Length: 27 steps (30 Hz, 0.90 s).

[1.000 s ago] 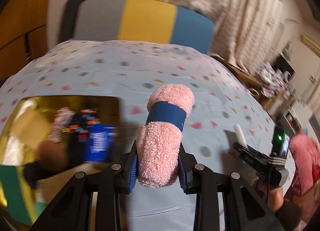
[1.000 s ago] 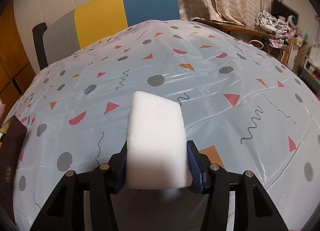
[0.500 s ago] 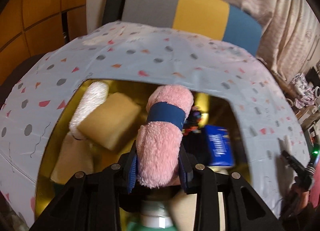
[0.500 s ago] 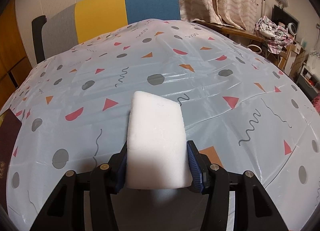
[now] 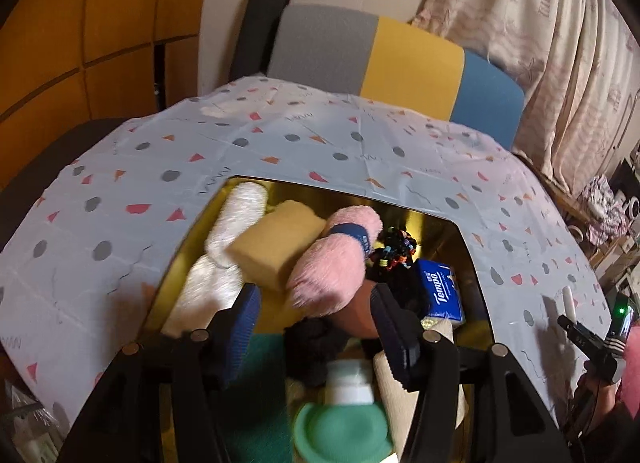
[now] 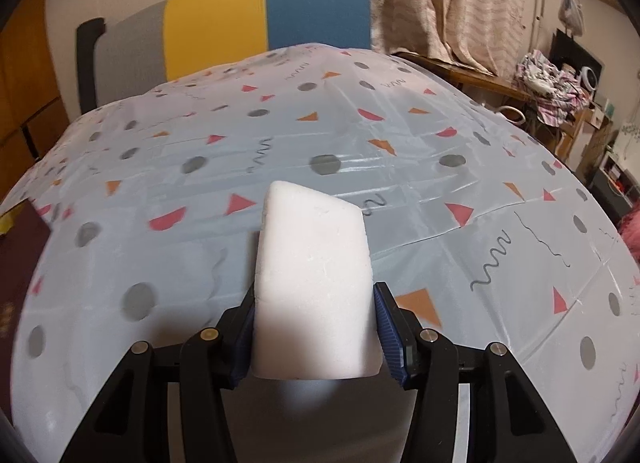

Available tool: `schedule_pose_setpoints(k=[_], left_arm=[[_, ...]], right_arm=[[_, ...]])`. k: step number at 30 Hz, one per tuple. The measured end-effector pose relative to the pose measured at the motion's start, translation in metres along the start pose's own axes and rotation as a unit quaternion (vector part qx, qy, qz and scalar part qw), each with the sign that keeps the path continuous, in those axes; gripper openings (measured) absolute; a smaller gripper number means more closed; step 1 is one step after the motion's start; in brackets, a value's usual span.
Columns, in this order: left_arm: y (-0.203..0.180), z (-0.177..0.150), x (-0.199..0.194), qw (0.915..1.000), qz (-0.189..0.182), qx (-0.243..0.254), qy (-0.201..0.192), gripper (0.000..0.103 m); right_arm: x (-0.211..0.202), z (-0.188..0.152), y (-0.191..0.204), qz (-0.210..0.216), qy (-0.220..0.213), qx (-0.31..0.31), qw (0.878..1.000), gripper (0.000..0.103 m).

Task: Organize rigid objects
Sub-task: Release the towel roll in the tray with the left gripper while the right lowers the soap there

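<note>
White block held over the patterned table

The right gripper (image 6: 315, 333) clamps a white foam block (image 6: 314, 287) above the tablecloth (image 6: 460, 167); a tricolour chair (image 6: 240, 23) stands at twelve o'clock.

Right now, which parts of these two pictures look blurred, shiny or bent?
Left wrist view: the pink towel roll and green bottle cap look smeared, the gold box glints. Right wrist view: the white block is sharp, the tablecloth shows glare; both views bulge.
</note>
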<state>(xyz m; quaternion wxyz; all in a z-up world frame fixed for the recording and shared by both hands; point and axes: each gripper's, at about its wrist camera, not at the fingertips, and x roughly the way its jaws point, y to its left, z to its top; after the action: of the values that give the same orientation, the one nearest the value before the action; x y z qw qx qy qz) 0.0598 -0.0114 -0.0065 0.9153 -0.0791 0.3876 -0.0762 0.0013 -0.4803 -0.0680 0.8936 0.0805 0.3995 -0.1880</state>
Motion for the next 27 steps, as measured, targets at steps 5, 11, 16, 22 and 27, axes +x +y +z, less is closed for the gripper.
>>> schedule_pose_setpoints(k=[5,11,16,22,27], left_arm=[[0.014,-0.013,-0.018,0.9996,-0.019,-0.023,-0.003,0.058],[0.019,-0.034,-0.039,0.9993,-0.027,-0.021,-0.013,0.058],[0.02,-0.047,-0.046,0.9997,-0.017,-0.019,-0.007,0.058],[0.024,-0.057,-0.053,0.9998,0.013,-0.016,-0.006,0.059],[0.026,-0.059,-0.058,0.999,0.043,-0.006,-0.01,0.059]], right_arm=[[-0.032,-0.004,0.028,0.055,-0.008,-0.008,0.998,0.054],[-0.078,-0.003,0.094,0.16,-0.019,-0.029,0.987,0.054],[-0.105,-0.004,0.162,0.222,-0.02,-0.074,0.972,0.054],[-0.105,-0.001,0.229,0.256,0.002,-0.102,0.961,0.056],[-0.09,0.001,0.271,0.249,0.022,-0.121,0.961,0.056]])
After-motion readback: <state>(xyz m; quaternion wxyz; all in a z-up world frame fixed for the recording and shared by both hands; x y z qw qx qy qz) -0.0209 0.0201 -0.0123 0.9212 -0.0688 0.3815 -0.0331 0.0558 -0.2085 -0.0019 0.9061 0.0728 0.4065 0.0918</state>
